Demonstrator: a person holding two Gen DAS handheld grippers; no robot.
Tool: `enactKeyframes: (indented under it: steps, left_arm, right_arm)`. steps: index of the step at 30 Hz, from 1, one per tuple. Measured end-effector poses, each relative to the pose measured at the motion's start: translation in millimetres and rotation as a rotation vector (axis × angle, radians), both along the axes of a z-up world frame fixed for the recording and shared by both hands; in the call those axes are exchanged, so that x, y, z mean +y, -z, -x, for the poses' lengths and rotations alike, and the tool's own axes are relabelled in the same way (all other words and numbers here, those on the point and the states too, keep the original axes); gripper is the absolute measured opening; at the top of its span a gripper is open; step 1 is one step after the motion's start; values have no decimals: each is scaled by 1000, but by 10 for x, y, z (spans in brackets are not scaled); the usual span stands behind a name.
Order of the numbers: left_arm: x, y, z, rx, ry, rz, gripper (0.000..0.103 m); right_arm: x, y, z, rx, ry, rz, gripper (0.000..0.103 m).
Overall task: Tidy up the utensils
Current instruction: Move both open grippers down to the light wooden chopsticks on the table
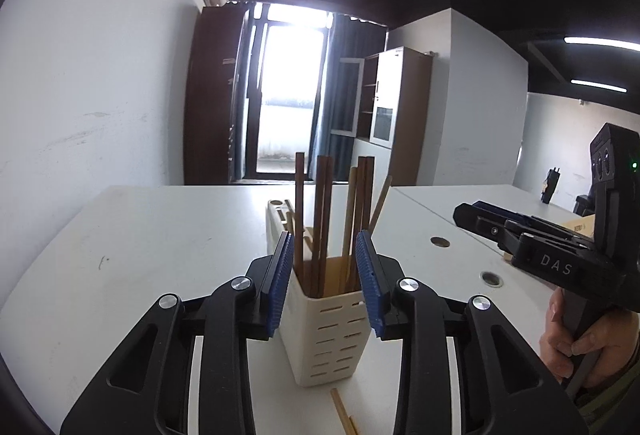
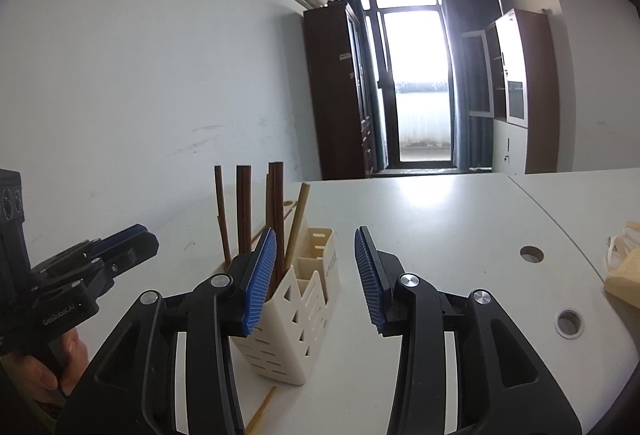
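Observation:
A cream slotted utensil holder (image 1: 326, 339) stands on the white table and holds several brown and tan chopsticks (image 1: 324, 219) upright. My left gripper (image 1: 325, 287) is open, its blue pads on either side of the holder's near compartment; whether they touch it I cannot tell. In the right wrist view the holder (image 2: 296, 319) sits left of centre with the chopsticks (image 2: 276, 211) in it. My right gripper (image 2: 316, 283) is open and empty, just right of the holder. Loose chopsticks (image 1: 342, 413) lie on the table before the holder, also in the right wrist view (image 2: 262, 409).
The white table (image 1: 160, 235) runs back to a wall and a glass door. Round cable holes (image 2: 531, 254) and a tan object (image 2: 626, 275) are at the right. The right gripper's body (image 1: 560, 247) is at the right of the left wrist view.

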State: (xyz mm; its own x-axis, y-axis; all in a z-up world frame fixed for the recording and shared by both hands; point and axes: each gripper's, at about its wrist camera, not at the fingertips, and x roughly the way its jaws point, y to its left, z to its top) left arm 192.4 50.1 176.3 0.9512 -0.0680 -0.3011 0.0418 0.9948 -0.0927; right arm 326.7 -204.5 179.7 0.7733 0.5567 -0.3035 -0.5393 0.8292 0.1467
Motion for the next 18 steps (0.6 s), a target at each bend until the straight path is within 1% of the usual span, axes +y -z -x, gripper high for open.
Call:
enactKeyframes:
  steps: [2, 5, 7, 11, 15, 18]
  left_arm:
    - [-29, 52, 7, 37, 2, -8, 32]
    - [-56, 104, 29, 63, -8, -10, 32]
    - [-88, 162, 19, 104, -4, -10, 33]
    - [-128, 349, -70, 217, 1, -10, 37]
    - [-189, 625, -162, 348, 16, -14, 38]
    - [-181, 780, -254, 443, 56, 22, 38]
  right_arm:
    - [7, 25, 43, 14, 0, 17, 45]
    - [-13, 96, 184, 9, -12, 33, 50]
    - [-38, 160, 235, 21, -15, 31, 54]
    - [-44, 302, 261, 84, -22, 51, 57]
    - [-29, 392, 327, 120, -30, 101, 66]
    - [-24, 445, 357, 147, -37, 124, 69]
